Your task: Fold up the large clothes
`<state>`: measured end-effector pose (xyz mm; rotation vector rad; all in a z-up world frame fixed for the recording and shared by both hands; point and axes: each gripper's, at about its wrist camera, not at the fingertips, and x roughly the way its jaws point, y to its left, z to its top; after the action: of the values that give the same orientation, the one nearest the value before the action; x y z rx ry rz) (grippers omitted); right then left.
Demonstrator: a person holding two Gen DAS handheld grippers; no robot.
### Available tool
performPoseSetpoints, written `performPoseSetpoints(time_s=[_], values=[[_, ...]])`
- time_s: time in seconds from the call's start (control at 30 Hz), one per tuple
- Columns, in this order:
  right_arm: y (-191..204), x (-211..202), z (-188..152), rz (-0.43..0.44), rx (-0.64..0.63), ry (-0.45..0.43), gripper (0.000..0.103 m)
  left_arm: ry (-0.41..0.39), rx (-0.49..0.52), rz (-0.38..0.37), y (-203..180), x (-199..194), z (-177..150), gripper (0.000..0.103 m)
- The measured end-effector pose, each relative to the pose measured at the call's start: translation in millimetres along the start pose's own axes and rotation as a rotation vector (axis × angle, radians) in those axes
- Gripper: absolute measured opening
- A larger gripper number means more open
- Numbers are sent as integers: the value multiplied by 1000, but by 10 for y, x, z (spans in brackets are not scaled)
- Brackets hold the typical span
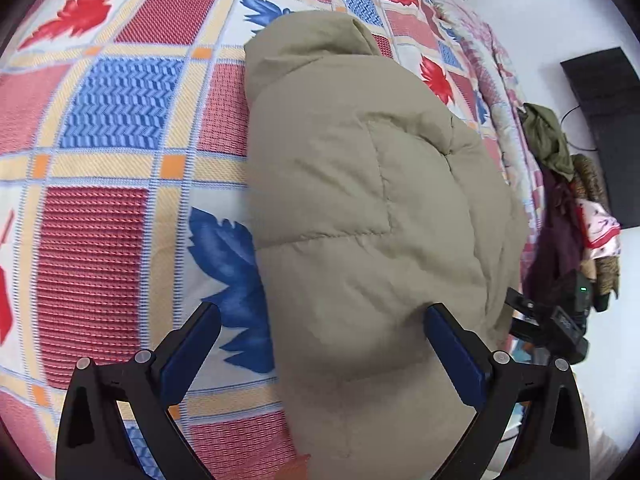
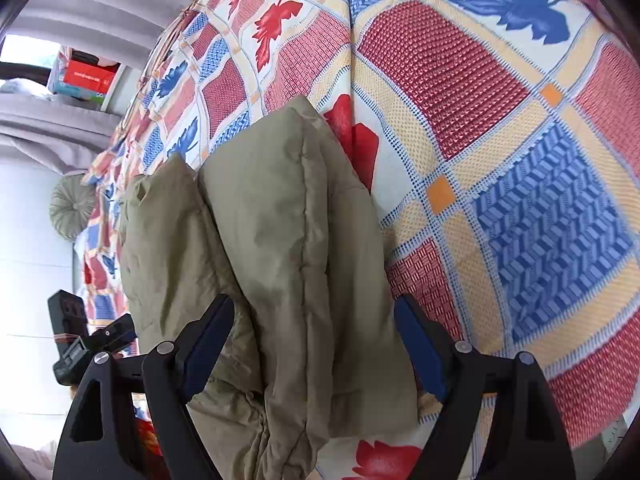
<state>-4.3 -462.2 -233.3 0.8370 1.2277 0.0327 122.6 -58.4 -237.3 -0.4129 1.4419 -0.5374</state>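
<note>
Black fingers with blue pads frame the bottom of both wrist views, and in each the spread pair straddles padded khaki cloth. From there, the biggest thing is the bed (image 1: 104,128), covered by a patchwork bedspread (image 2: 520,184) of red, blue and cream squares with red and blue leaf prints. On it lies the task's garment, a khaki puffer jacket (image 1: 360,208), folded into a thick, quilted bundle that runs away from both cameras along the bed's edge.

In the left wrist view the left gripper (image 1: 322,318) stands wide open over the near end of the jacket; its right finger rests against the fabric, while its left finger is off the jacket, over a blue leaf on the bedspread. In the right wrist view the right gripper (image 2: 314,312) is likewise spread wide, with a folded khaki layer lying between the fingers; whether the pads touch the cloth, I cannot tell, though nothing is pinched.

Beyond the bed's far edge, a heap of mixed clothes (image 1: 568,208) hangs near a pale wall. A round pleated cushion (image 2: 72,212) sits by the bed, and coloured boxes (image 2: 86,78) rest on a shelf further back.
</note>
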Motion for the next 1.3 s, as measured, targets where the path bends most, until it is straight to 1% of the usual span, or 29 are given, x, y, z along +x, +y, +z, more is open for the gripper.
performPoseSetpoints(time_s=[0.17, 0.27, 0.37, 0.43, 0.47, 0.5, 0.53, 0.57, 0.63, 0.77, 0.83, 0.87, 0.97, 1.07, 1.13, 1.2, 1.3], values=[[-113, 223, 150, 58, 23, 46, 86, 46, -36, -123, 81, 188, 31, 102], [-97, 371, 215, 99, 5, 86, 86, 65, -67, -174, 135, 294, 55, 102], [-34, 472, 266, 170, -12, 117, 86, 72, -89, -210, 147, 377, 78, 102], [39, 470, 296, 236, -23, 115, 87, 67, -86, -213, 121, 404, 105, 102], [73, 452, 300, 265, -33, 111, 96, 67, -83, -211, 110, 413, 111, 102], [115, 429, 304, 305, -43, 106, 103, 67, -82, -212, 100, 421, 116, 102], [165, 408, 309, 332, -55, 103, 103, 67, -82, -212, 87, 430, 122, 102], [213, 402, 319, 339, -68, 108, 103, 68, -79, -210, 75, 433, 137, 102], [313, 435, 341, 313, -111, 135, 103, 67, -75, -208, 62, 445, 159, 102], [508, 584, 347, 193, -227, 210, 103, 70, -43, -185, 13, 479, 201, 102], [582, 697, 353, 132, -264, 238, 103, 78, -23, -171, -33, 531, 236, 102], [594, 745, 359, 115, -270, 245, 103, 84, -23, -169, -42, 566, 253, 102], [550, 844, 385, 111, -246, 254, 103, 104, -36, -199, -32, 681, 289, 102], [437, 915, 407, 134, -205, 265, 103, 131, -89, -254, -5, 795, 287, 103], [404, 945, 407, 144, -186, 272, 103, 143, -105, -273, -32, 856, 293, 103], [414, 951, 400, 143, -171, 267, 103, 134, -100, -256, -97, 874, 295, 102], [394, 939, 389, 139, -153, 260, 103, 108, -74, -199, -231, 837, 292, 100]])
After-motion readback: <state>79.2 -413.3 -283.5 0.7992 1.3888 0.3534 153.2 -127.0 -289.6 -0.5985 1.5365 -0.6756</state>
